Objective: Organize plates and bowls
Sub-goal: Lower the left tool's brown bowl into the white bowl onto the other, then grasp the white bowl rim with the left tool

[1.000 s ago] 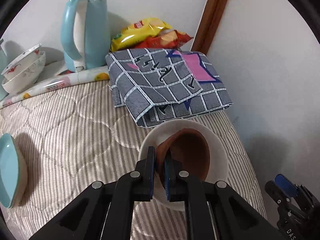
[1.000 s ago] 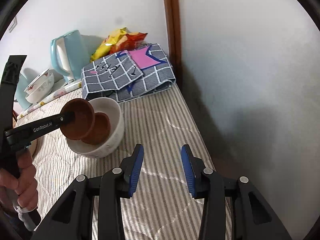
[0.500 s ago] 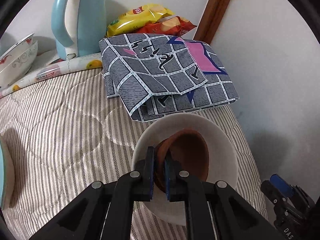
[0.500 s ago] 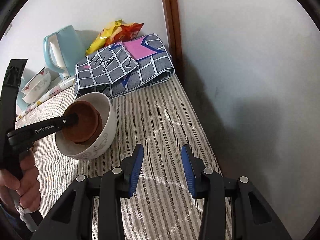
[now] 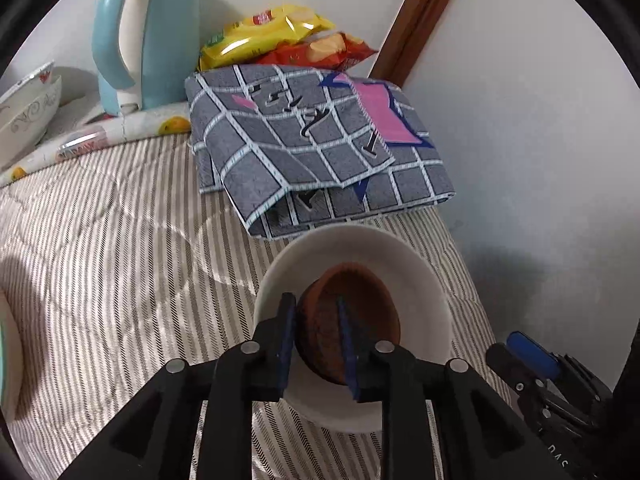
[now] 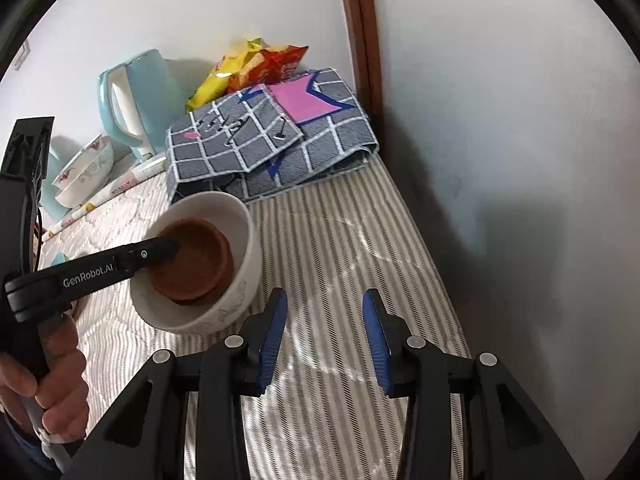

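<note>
A white bowl (image 5: 348, 236) stands on the striped cloth near the wall. Brown bowls (image 5: 360, 308) sit nested inside it, and the right wrist view shows the brown stack (image 6: 196, 260) resting level. My left gripper (image 5: 316, 320) reaches into the white bowl (image 6: 248, 224) with one finger on each side of the top brown bowl's rim. Its jaws are opening and the pads stand off the rim. My right gripper (image 6: 324, 320) hovers open over bare striped cloth to the right of the white bowl, holding nothing.
Behind the white bowl lies a folded grey checked cloth (image 5: 312, 140), with snack bags (image 5: 280, 32) and a light blue kettle (image 5: 148, 32) at the wall. Flowered white bowls (image 6: 86, 168) are stacked at the far left. A wall runs close along the right.
The left gripper lowered the brown bowl it held into the white bowl, onto the brown bowl there, then parted its jaws. The right gripper drifted slightly closer to the cloth.
</note>
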